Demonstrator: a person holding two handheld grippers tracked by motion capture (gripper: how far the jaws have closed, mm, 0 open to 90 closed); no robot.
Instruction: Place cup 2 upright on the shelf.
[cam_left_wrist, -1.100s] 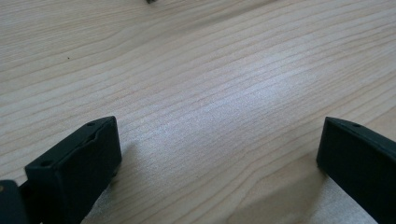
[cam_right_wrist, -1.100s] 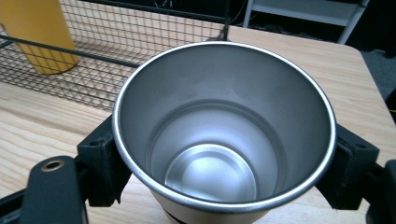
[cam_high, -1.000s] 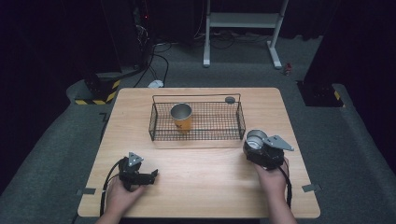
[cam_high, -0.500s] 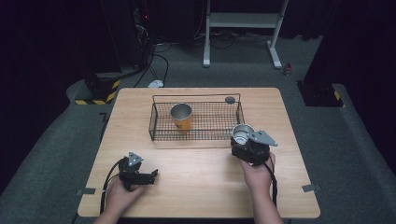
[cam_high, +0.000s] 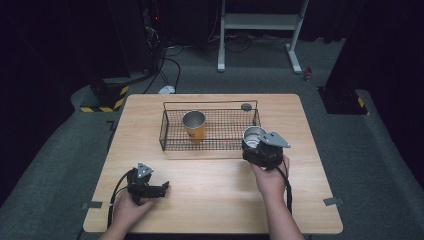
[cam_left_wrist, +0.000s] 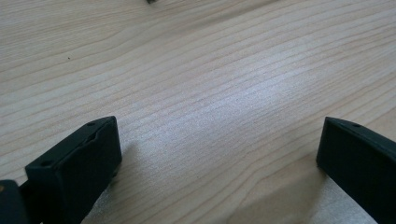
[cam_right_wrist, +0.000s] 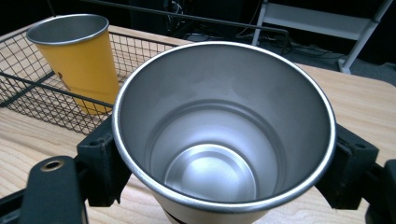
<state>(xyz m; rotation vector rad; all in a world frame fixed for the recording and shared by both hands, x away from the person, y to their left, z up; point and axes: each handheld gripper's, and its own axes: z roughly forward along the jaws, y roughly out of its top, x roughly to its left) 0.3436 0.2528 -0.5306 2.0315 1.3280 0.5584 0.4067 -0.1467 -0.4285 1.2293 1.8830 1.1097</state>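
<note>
A steel cup (cam_high: 254, 135) (cam_right_wrist: 224, 135) is held upright in my right gripper (cam_high: 256, 146), whose jaws press on both sides of it just outside the basket's near right corner. Its inside is empty and shiny. A yellow cup with a steel rim (cam_high: 194, 125) (cam_right_wrist: 77, 58) stands upright inside the black wire basket (cam_high: 170, 137) (cam_right_wrist: 28, 91). My left gripper (cam_high: 161, 188) (cam_left_wrist: 219, 154) rests low on the wooden table (cam_high: 215, 195) near its front left, jaws wide apart with bare wood between them.
A small dark round thing (cam_high: 246, 106) lies by the basket's far right corner. Bits of grey tape (cam_high: 332, 201) mark the table's front corners. Cables and a white stand (cam_high: 260, 22) are on the floor beyond the table.
My right gripper has carried the steel cup leftward and a little forward, up to the basket's right end. The left gripper has stayed put.
</note>
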